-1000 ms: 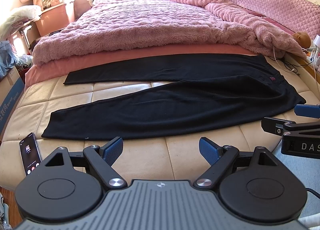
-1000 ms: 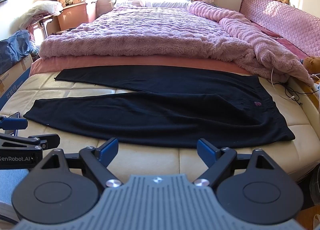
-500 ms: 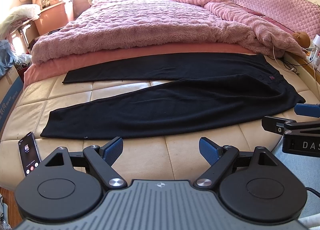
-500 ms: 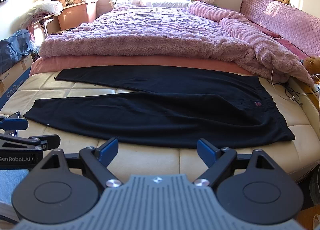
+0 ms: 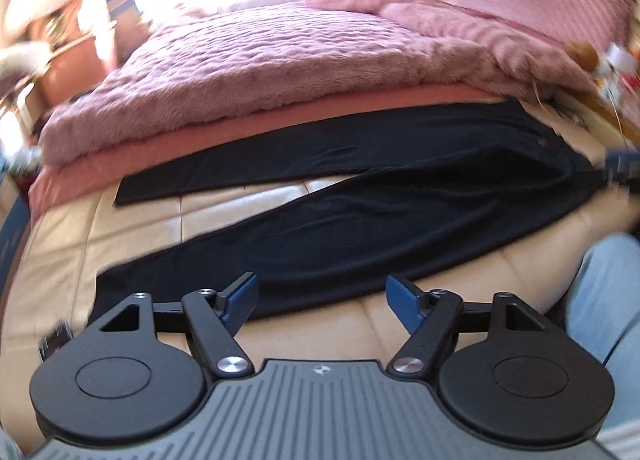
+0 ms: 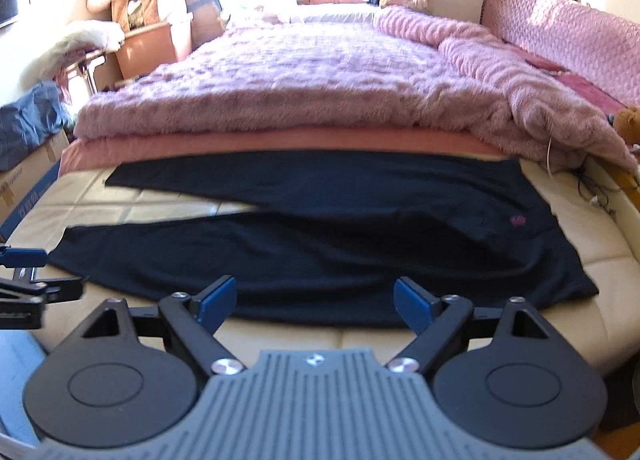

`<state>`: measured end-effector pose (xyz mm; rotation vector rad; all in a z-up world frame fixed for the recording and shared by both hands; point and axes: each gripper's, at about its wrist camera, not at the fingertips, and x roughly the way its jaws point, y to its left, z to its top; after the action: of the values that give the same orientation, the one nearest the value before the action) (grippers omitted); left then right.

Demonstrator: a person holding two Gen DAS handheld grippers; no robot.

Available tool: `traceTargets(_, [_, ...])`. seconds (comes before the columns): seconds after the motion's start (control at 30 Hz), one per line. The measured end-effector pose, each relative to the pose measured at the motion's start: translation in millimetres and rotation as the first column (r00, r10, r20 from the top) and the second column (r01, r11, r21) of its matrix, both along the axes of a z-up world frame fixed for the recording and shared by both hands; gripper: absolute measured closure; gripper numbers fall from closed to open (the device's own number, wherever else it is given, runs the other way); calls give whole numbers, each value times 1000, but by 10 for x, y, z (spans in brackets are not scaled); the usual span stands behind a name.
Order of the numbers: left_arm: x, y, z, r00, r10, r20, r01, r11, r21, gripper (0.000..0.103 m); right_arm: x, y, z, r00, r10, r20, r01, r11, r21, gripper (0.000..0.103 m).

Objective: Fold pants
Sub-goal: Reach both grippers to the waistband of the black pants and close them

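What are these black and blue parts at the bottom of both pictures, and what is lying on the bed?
They are hand-held grippers; a person holds one in each hand. Each picture comes from a camera on one gripper, looking forward along its two blue-tipped fingers. The left gripper and the right gripper are both open and hold nothing. Black pants lie spread flat on the cream mattress, legs apart, waist to the right. Behind them lies a fluffy pink blanket. No fold is made yet.

Black pants (image 6: 328,244); fuzzy pink blanket (image 6: 320,88); cream quilted mattress (image 5: 120,228); blue fingers (image 5: 404,302).
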<state>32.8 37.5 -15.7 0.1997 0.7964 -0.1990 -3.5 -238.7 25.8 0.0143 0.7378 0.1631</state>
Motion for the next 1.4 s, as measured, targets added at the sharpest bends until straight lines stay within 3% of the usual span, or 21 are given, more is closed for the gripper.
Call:
traceTargets(0.1, [74, 75, -127, 991, -132, 25, 129, 988, 87, 24, 175, -282, -10, 999, 4, 51, -3, 999, -32, 21])
traceTargets(0.2, [136, 122, -381, 972, -235, -6, 229, 940, 255, 30, 381, -571, -72, 998, 11, 69, -3, 993, -120, 22])
traceTargets(0.23, [159, 145, -486, 967, -255, -23, 249, 916, 313, 32, 454, -666, -102, 998, 16, 66, -7, 989, -145, 23])
traceTargets(0.3, [216, 216, -697, 958, -277, -70, 281, 873, 399, 32, 604, -866, -194, 999, 27, 45, -18, 982, -186, 45])
traceTargets(0.37, [264, 284, -916, 948, -293, -121, 315, 827, 466, 33, 742, -1064, -310, 999, 42, 20, -36, 974, -223, 58])
traceTargets(0.53, [287, 419, -1344, 923, -333, -193, 373, 653, 659, 35, 1023, -1494, -656, 996, 13, -92, -41, 951, -307, 62])
traceTargets(0.6, [330, 453, -1453, 924, -322, -205, 369, 618, 694, 37, 1078, -1639, -746, 993, -26, -118, -13, 949, -314, 62])
traceTargets(0.7, [349, 495, -1481, 921, -342, -186, 366, 595, 715, 41, 1114, -1777, -853, 988, -63, -141, 18, 955, -297, 62])
traceTargets(0.8, [359, 535, -1545, 913, -362, -188, 368, 529, 765, 43, 1122, -1787, -906, 986, -47, -160, -5, 951, -309, 62])
traceTargets(0.93, [388, 554, -1673, 913, -345, -216, 361, 440, 823, 60, 1060, -1732, -986, 984, -15, -177, -55, 922, -384, 62])
traceTargets(1.0, [420, 608, -1728, 917, -327, -229, 357, 413, 838, 63, 1075, -1781, -1036, 982, 0, -191, -80, 907, -412, 63])
traceTargets(1.07, [477, 636, -1735, 927, -297, -227, 343, 433, 834, 75, 1055, -1835, -1074, 978, 28, -206, -121, 883, -453, 63])
traceTargets(1.1, [524, 637, -1715, 936, -269, -227, 332, 465, 821, 80, 1033, -1862, -1095, 975, 59, -213, -157, 861, -483, 63])
traceTargets(1.17, [602, 637, -1649, 953, -211, -220, 301, 549, 780, 95, 974, -1916, -1136, 965, 123, -231, -233, 807, -542, 65])
traceTargets(1.27, [770, 682, -1439, 982, -94, -164, 183, 696, 694, 100, 901, -2010, -1226, 934, 206, -293, -349, 703, -620, 70])
traceTargets(1.33, [846, 709, -1265, 993, -23, -119, 94, 770, 632, 100, 862, -2059, -1288, 912, 248, -328, -409, 635, -655, 71])
traceTargets(1.4, [921, 745, -1082, 996, 45, -82, 10, 821, 571, 100, 839, -2095, -1351, 890, 282, -359, -456, 572, -682, 71])
